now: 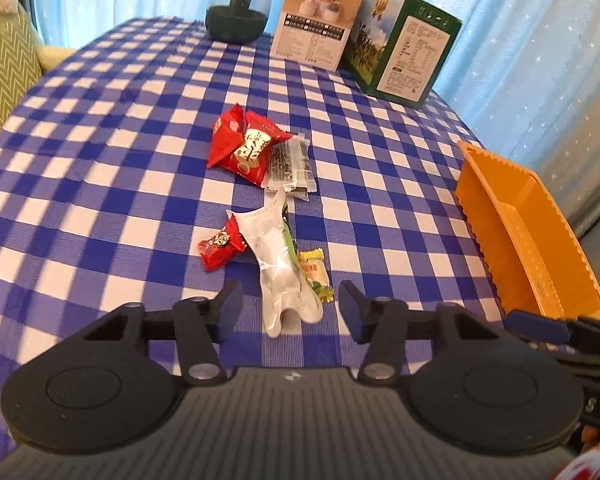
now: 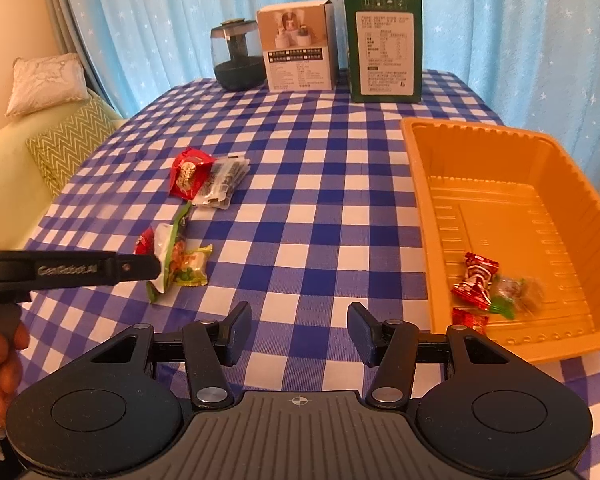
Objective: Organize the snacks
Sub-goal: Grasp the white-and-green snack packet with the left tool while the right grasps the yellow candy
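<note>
On the blue checked tablecloth lie a big red packet [image 1: 244, 148], a clear packet of dark bars [image 1: 292, 164], a small red candy [image 1: 220, 246], a long silver-white packet [image 1: 278, 264] and a yellow-green candy [image 1: 314, 272]. My left gripper [image 1: 292, 312] is open low over the cloth, the near end of the silver-white packet lying between its fingers with a gap on each side. The right gripper [image 2: 300, 334] is open and empty, left of the orange tray [image 2: 500, 152]. The tray holds a red candy [image 2: 476, 278], a clear-wrapped one [image 2: 516, 292] and another red one [image 2: 470, 320].
At the table's far edge stand a dark glass jar [image 2: 236, 56], a white box [image 2: 298, 48] and a green box [image 2: 384, 48]. A pale sofa with cushions [image 2: 40, 140] is to the left; blue curtains hang behind. A hand [image 2: 4, 364] holds the left gripper.
</note>
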Tool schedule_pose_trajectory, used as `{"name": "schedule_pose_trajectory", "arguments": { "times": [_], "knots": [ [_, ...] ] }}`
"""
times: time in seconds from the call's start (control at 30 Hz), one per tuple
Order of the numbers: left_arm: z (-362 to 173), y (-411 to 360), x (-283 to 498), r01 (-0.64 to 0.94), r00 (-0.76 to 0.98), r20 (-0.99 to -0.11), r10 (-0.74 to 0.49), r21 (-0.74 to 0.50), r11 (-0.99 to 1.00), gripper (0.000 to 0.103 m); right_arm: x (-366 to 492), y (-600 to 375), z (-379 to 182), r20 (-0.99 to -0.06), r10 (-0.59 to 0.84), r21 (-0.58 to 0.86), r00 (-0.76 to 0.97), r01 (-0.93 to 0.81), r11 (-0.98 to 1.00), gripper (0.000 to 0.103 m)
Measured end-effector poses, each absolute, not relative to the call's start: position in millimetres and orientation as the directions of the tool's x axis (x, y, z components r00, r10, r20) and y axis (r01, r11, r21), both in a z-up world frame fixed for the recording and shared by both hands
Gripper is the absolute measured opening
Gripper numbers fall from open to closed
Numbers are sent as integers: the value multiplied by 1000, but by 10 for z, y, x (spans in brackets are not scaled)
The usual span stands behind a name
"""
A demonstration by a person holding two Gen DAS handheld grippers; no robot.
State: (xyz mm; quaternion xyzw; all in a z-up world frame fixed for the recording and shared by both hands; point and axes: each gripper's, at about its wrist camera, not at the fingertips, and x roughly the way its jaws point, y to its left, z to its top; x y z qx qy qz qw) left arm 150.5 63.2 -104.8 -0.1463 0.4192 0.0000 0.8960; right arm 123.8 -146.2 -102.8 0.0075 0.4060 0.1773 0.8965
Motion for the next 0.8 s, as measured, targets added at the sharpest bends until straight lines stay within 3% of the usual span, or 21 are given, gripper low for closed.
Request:
{"name": "schedule_pose_trajectory", "arguments": {
  "times": [0.33,0.47,0.7,0.8],
  "knots": [
    [-1269,782,1768,-148,629,-758,-174,-337,930,27,1364,-1339,-1181,-750,318,158,580,-310,937,53],
    [-1262,862,1742,-131,624,-761,-180,-328,935,27,1413,-1259,-1216,-752,324,161,573,-318,934,53],
    [-1194,944,1669,-77,601,-792,-111,-195,978,27,1511,-1009,-1268,-735,372,179,567,-367,913,53],
    [-1196,1023,1650,-76,596,-793,-128,-214,974,27,1568,-860,-1315,-725,407,198,555,-398,896,53]
  ]
}}
